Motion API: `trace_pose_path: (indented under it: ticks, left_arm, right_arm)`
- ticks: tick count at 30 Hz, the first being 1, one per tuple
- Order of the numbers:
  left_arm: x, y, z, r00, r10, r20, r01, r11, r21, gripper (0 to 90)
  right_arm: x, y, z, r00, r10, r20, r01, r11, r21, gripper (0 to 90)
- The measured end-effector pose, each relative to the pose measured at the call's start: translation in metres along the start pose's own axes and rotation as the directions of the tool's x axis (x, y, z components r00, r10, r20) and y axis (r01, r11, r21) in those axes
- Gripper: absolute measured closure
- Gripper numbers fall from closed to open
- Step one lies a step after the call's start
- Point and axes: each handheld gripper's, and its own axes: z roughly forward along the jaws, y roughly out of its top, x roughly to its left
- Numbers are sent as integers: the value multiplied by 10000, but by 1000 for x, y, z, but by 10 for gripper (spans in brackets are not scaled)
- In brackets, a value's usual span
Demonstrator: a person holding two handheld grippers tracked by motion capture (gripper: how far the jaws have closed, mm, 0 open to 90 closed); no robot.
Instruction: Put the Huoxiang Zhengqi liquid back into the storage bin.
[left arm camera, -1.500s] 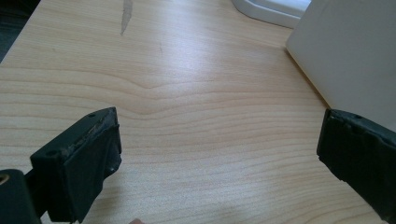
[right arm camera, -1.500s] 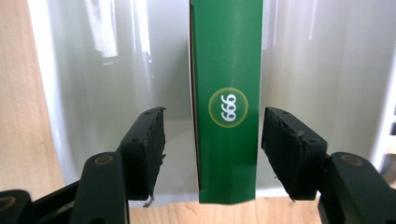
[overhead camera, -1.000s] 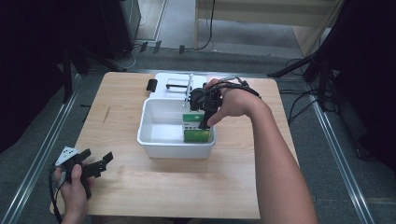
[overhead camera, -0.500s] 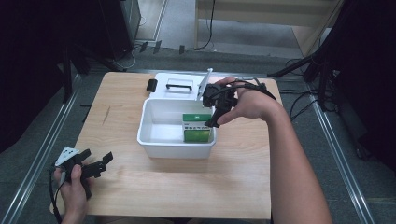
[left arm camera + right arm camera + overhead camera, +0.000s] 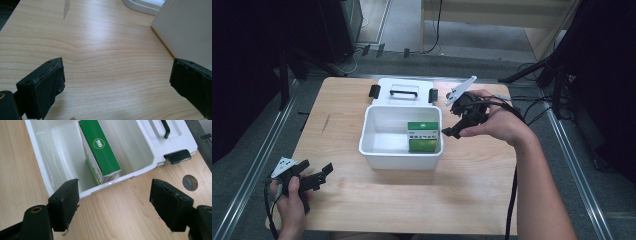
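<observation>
High view: my right gripper (image 5: 451, 131) has lifted out of the white bin (image 5: 377, 150) and now hangs beside its right rim, released — the green box (image 5: 422, 136) stays inside, so I judge the placing done.
Left gripper view: left gripper (image 5: 117, 82) idle, jaws spread over bare table (image 5: 100, 50).
Right gripper view: jaws apart, empty; box upright against the bin's near wall — nothing else in there.
</observation>
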Motion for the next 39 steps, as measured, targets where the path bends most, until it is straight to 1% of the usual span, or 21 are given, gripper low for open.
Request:
trace_pose_path:
  ticks: [2, 5, 6, 7, 8, 13, 15, 19, 22, 24, 28, 29, 33, 34, 35, 36, 37, 38, 39]
  left_arm:
    - [0, 0, 0, 10000, 20, -21, -19, 10000, 45, 6]
    - [0, 0, 0, 10000, 56, -30, -56, 10000, 75, 7]
    - [0, 0, 0, 10000, 56, -30, -56, 10000, 75, 7]
    - [0, 0, 0, 10000, 56, -39, -56, 10000, 80, 7]
    - [0, 0, 0, 10000, 70, -63, -70, 9999, 83, 7]
    - [-2, 0, 1, 9999, 134, -67, -133, 9998, 152, 7]
    - [-2, 0, 1, 9999, 161, -45, -161, 9997, 167, 7]
    - [-2, 0, 1, 9997, 221, -59, -220, 9996, 203, 7]
    - [-3, 0, 1, 9997, 221, -58, -220, 9995, 230, 7]
    - [-3, 0, 1, 9997, 249, -83, -247, 9995, 214, 7]
    - [-3, 0, 1, 9997, 236, -67, -234, 9995, 216, 7]
    - [-3, 0, 1, 9997, 246, -62, -244, 9995, 222, 7]
    - [-3, 0, 1, 9997, 248, -69, -246, 9994, 224, 6]
    - [-3, 0, 1, 9997, 245, -68, -243, 9995, 224, 7]
    - [-3, 0, 1, 9997, 242, -67, -240, 9995, 222, 7]
    - [-3, 0, 1, 9997, 243, -69, -241, 9995, 222, 7]
    - [-3, 0, 1, 9997, 241, -65, -240, 9995, 226, 7]
    - [-3, 0, 1, 9997, 242, -75, -241, 9995, 227, 7]
    - [-4, 0, 1, 9997, 244, -76, -242, 9994, 230, 6]
  right_arm:
    - [-1, -7, -3, 9999, 124, 21, -124, 9996, -260, 228]
    - [-2, -19, -5, 9987, 486, 179, -476, 9975, -516, 227]
    - [-2, -19, -5, 9987, 486, 179, -476, 9975, -516, 227]
    - [-2, -27, -7, 9968, 737, 321, -710, 9945, -766, 221]
    - [-2, -31, -8, 9951, 912, 392, -876, 9925, -850, 221]
    - [-1, -52, -7, 9872, 1460, 646, -1364, 9816, -1333, 224]
    - [1, -61, -6, 9833, 1690, 678, -1572, 9757, -1528, 223]
    - [3, -78, 1, 9692, 2340, 761, -2149, 9555, -2019, 233]
    - [4, -92, 8, 9605, 2697, 689, -2493, 9435, -2186, 249]
    - [4, -101, 11, 9541, 2883, 807, -2634, 9365, -2314, 248]
    - [6, -119, 13, 9349, 3413, 969, -3059, 9138, -2670, 246]
    - [6, -125, 13, 9268, 3602, 1066, -3189, 9044, -2834, 250]
    - [8, -146, 14, 8944, 4207, 1516, -3532, 8725, -3376, 262]
    - [10, -151, 15, 8859, 4366, 1567, -3619, 8618, -3555, 266]
    - [11, -156, 15, 8792, 4488, 1598, -3659, 8510, -3767, 271]
    - [13, -161, 15, 8771, 4504, 1668, -3568, 8435, -4015, 290]
    - [14, -166, 15, 8766, 4508, 1684, -3454, 8330, -4322, 311]
    - [16, -171, 14, 8727, 4597, 1644, -3455, 8194, -4574, 329]
    - [17, -176, 14, 8692, 4663, 1642, -3433, 8083, -4783, 346]
